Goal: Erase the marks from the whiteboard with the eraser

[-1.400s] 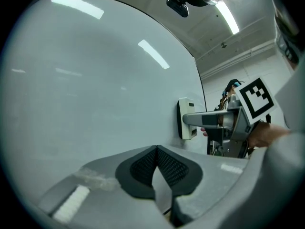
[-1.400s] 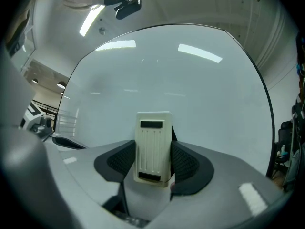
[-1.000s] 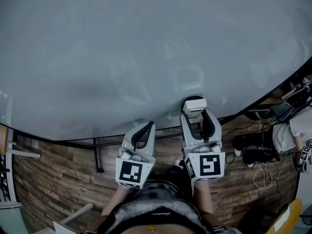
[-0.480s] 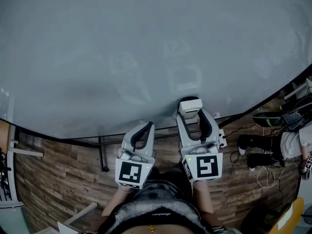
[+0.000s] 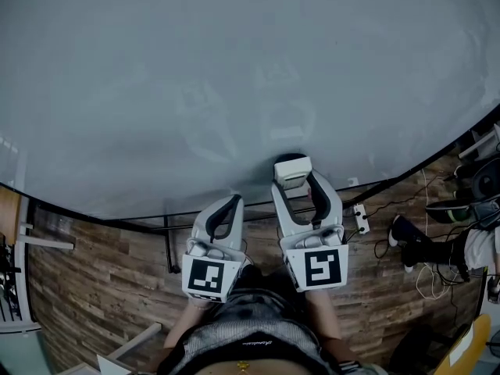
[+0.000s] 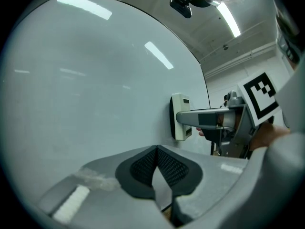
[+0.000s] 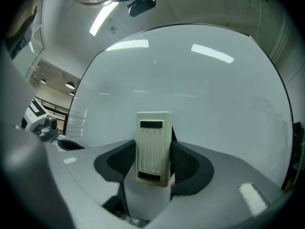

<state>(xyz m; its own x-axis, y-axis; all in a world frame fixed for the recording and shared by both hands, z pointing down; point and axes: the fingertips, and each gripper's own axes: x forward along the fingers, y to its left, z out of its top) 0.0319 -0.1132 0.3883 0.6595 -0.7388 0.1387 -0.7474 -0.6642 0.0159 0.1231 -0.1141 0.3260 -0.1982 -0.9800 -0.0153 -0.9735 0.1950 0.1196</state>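
Observation:
The whiteboard (image 5: 234, 69) fills most of the head view, and only faint ghost traces (image 5: 207, 123) of writing show on it. My right gripper (image 5: 295, 180) is shut on the cream eraser (image 5: 292, 170), whose dark felt side lies against the board near its lower edge. The right gripper view shows the eraser (image 7: 153, 144) upright between the black pads (image 7: 187, 162). My left gripper (image 5: 227, 209) sits just left of it, below the board's edge, shut and empty. In the left gripper view its pads (image 6: 143, 168) meet, and the eraser (image 6: 180, 116) presses on the whiteboard (image 6: 95, 89) to the right.
Below the board lies a wooden floor (image 5: 101, 287) with the board's stand leg (image 5: 168, 248). A white power strip (image 5: 360, 219), cables and a person's shoes (image 5: 408, 239) are at the right. A yellow object (image 5: 469, 342) is at the bottom right corner.
The right gripper has slid the eraser a little to the left along the lower part of the board. The left gripper has stayed beside it, still shut.

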